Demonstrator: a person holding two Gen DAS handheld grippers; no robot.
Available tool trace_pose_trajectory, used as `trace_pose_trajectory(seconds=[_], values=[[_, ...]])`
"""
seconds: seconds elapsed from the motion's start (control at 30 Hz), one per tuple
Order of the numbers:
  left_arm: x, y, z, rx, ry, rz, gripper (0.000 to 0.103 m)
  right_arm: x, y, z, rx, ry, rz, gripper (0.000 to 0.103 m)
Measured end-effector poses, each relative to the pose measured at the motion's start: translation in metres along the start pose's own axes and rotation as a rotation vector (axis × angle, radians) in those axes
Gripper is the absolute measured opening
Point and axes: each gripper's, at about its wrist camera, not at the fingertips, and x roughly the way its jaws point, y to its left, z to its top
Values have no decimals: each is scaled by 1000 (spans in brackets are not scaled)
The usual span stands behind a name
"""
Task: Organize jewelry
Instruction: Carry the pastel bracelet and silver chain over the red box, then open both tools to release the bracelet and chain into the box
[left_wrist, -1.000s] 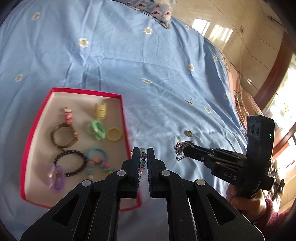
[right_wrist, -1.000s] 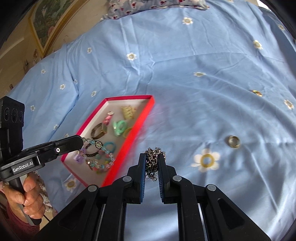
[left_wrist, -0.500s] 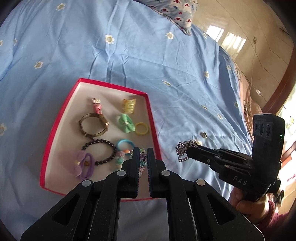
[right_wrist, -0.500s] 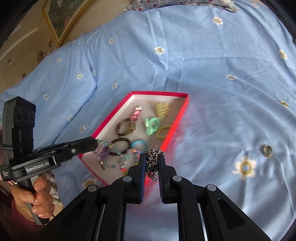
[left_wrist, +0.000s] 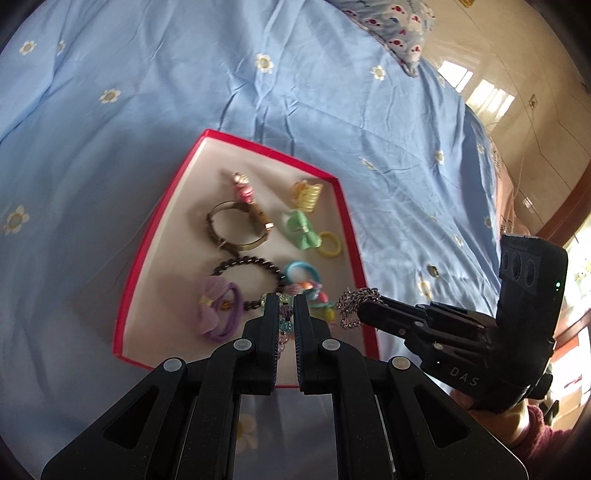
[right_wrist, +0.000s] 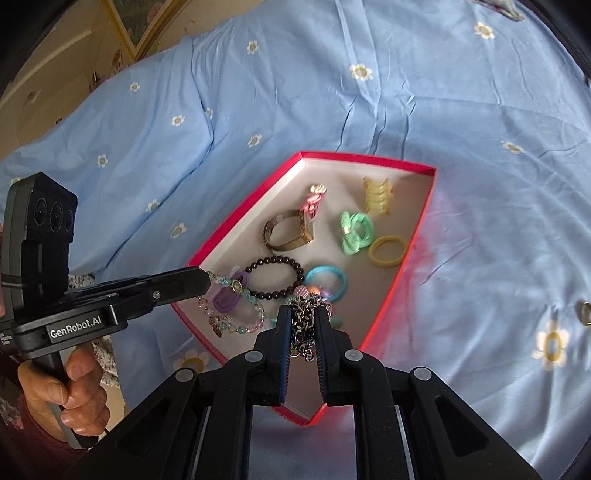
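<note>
A red-walled tray (left_wrist: 155, 236) (right_wrist: 421, 229) lies on the blue bedsheet and holds several bracelets, hair ties and clips. My left gripper (left_wrist: 285, 301) (right_wrist: 207, 282) is shut on a pastel beaded bracelet (right_wrist: 236, 321), which hangs over the tray's near left corner. My right gripper (right_wrist: 303, 314) (left_wrist: 360, 308) is shut on a silver chain (right_wrist: 304, 332) (left_wrist: 351, 304) and holds it above the tray's near right part. A black bead bracelet (right_wrist: 277, 277) and a purple hair tie (left_wrist: 216, 314) lie just below the grippers.
A gold ring (left_wrist: 432, 270) (right_wrist: 585, 313) lies on the sheet to the right of the tray. A patterned pillow (left_wrist: 391, 29) sits at the far edge of the bed. The bed's right edge drops to a tiled floor (left_wrist: 517, 92).
Both grippers have moved from beside the tray's right wall to above the tray, carrying the beaded bracelet and the chain. Both stayed shut.
</note>
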Motion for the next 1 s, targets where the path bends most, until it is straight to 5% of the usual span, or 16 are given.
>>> trace_pose_trajectory(seconds=[0.33,1.0], values=[[15,27,-6,-21,20,100,6,33,3,-11,-5,76,2,12],[27,38,-10,-51,53,125,7,43,0,-12,13,94,35,13]])
